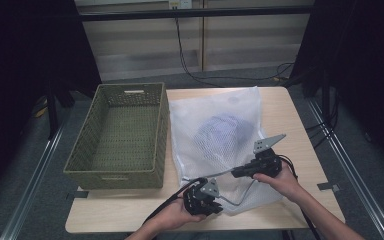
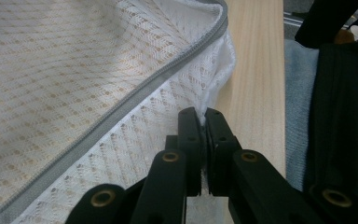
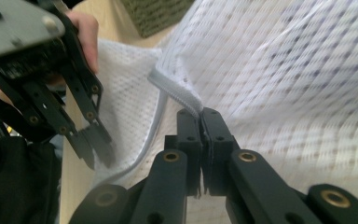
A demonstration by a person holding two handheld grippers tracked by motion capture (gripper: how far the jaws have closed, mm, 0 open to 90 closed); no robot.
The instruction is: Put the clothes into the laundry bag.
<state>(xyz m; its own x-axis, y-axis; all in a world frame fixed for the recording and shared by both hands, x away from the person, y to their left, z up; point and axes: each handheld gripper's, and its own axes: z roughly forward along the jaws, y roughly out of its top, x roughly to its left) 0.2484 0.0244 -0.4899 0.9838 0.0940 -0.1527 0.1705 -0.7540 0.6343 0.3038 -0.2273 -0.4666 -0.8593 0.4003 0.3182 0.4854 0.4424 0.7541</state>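
no brand, label or writing can be read on anything here; the white plate high on the back wall is too small to make out.

inside the white mesh bag (image 1: 215, 135) sits a bluish, rounded lump of cloth (image 1: 223, 131), blurred by the netting so that what it is cannot be told. the right tongs view is smeared across the mesh on its right side. the person's arms are cut off at the bottom edge of the high view.

the mesh bag lies flat on the counter (image 1: 290, 130), just beside the green woven basket (image 1: 117, 137), its near edge toward the person. the left tongs (image 2: 204, 122) are closed tight on the white mesh at the bag's near corner, close below the grey zipper strip (image 2: 121, 107), with bare counter beyond. the right tongs (image 3: 200, 119) are pinched shut on the bag's white zipper edge (image 3: 177, 91), which rises a little out of the mesh. the two tongs are near each other along that near edge.
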